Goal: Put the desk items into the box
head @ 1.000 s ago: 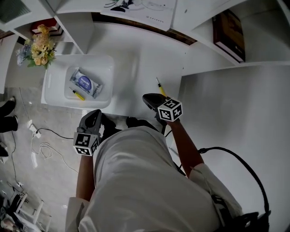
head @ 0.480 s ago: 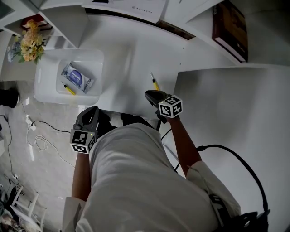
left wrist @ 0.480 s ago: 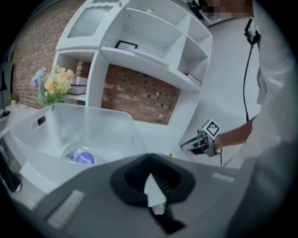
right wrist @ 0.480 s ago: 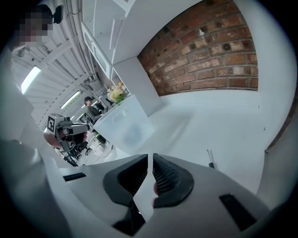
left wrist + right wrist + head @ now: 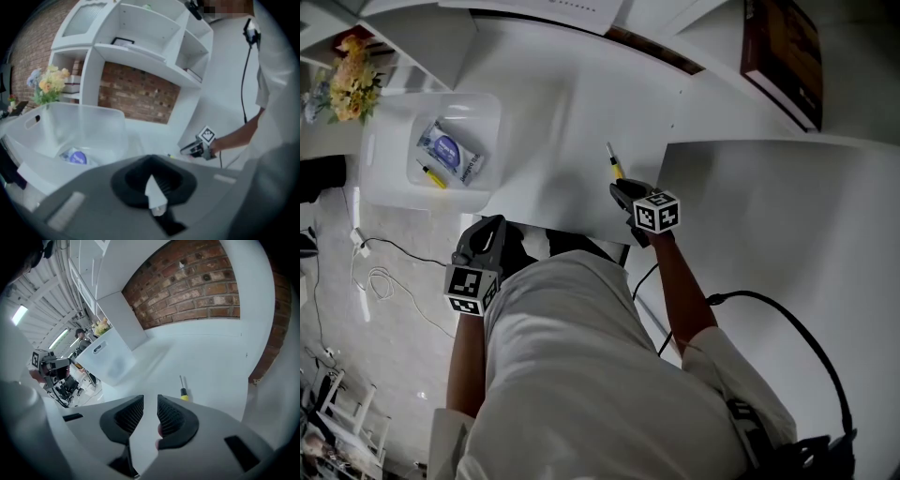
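The right gripper point(image 5: 150, 401) has just been opening its jaws, which now stand apart with only bare white desk point(image 5: 562, 122) showing in the gap. The screwdriver point(image 5: 183, 389) lies on the desk just beyond the right-hand jaw, not between the pads. Its thin shaft points away, and the lower end of its yellow handle is cut off by the jaw's top edge. In the head view the screwdriver point(image 5: 612, 161) sits directly ahead of this gripper's point(image 5: 622, 189) tips. The left gripper point(image 5: 151, 161) is closed on nothing, pads pressed together; it point(image 5: 485, 236) hangs off the desk's edge, and the person's white shirt point(image 5: 581, 366) hides the near rim of the desk. The box point(image 5: 380, 141), translucent white, stands well to the left of the screwdriver, close ahead of the left gripper. It holds a packet point(image 5: 445, 150) with a blue oval label too small to read and a yellow pen point(image 5: 431, 175). An oval sticker on the box's wall point(image 5: 105, 359) is also illegible. The cover print of the book point(image 5: 783, 56) on the shelf cannot be made out.
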